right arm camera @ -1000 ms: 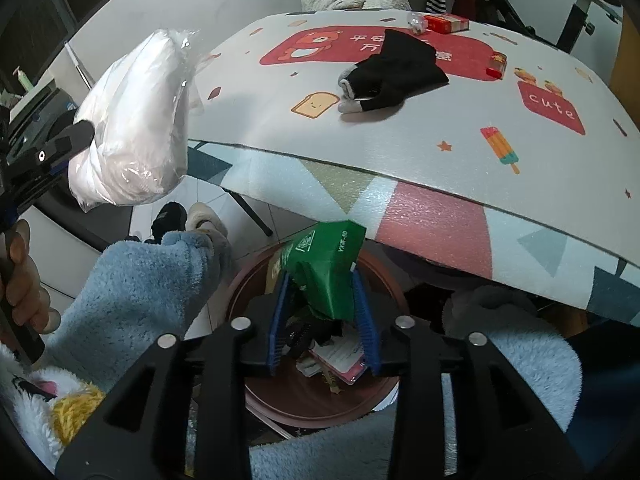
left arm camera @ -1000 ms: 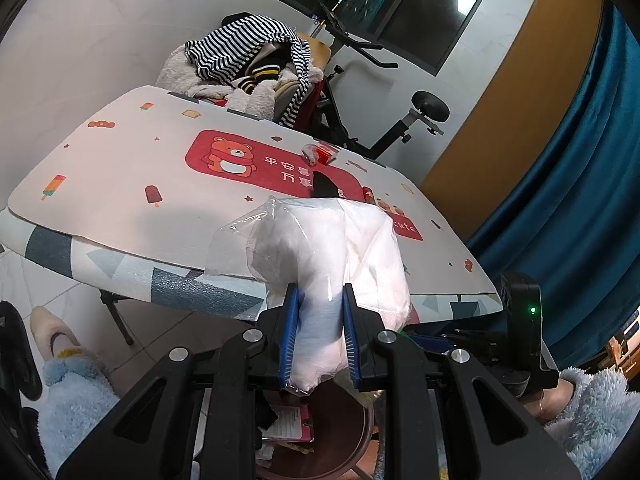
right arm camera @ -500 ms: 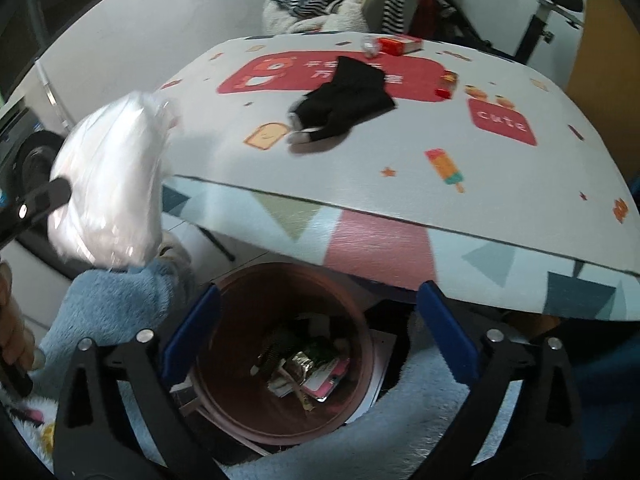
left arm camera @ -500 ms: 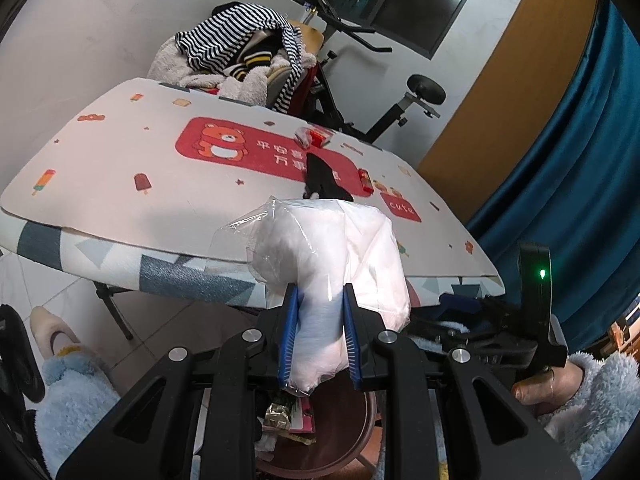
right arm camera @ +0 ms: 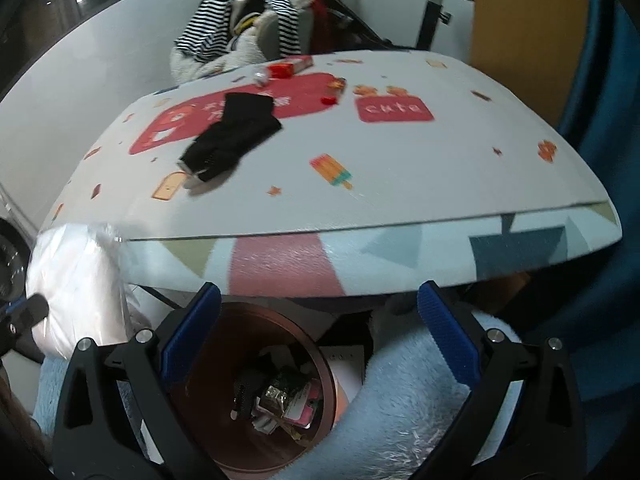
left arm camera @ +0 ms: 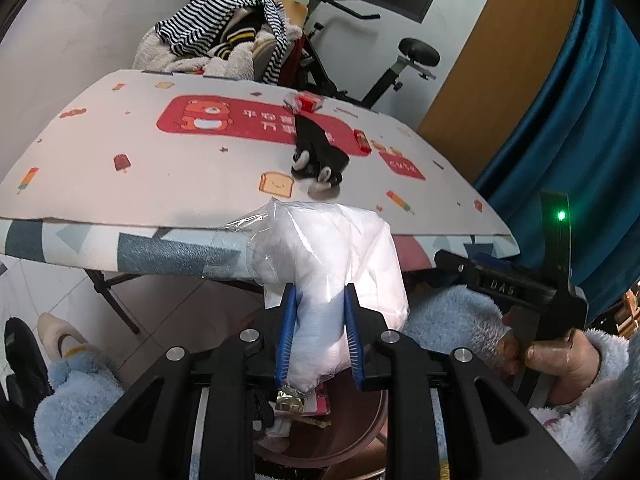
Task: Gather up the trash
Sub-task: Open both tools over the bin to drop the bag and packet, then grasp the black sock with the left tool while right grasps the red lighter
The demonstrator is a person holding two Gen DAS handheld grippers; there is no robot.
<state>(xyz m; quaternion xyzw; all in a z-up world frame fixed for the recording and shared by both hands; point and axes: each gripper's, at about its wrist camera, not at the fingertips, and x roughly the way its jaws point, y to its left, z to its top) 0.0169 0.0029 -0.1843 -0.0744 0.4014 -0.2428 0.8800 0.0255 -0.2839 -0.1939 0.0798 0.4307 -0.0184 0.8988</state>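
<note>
Your right gripper (right arm camera: 318,334) is now standing wide and empty over the brown bin (right arm camera: 320,364); the green packet it was pinching a second ago is gone from its jaws, so that piece is likely binned; your left gripper (left arm camera: 319,334) is still squeezing the plastic-wrapped white wad (left arm camera: 332,276), hanging just above the bin rim, so it is probably going in next; a black glove (left arm camera: 318,152), red wrapper (left arm camera: 306,102) and small red piece (left arm camera: 361,139) are waiting on the table (left arm camera: 120,184), whose edge is overhanging the bin.
</note>
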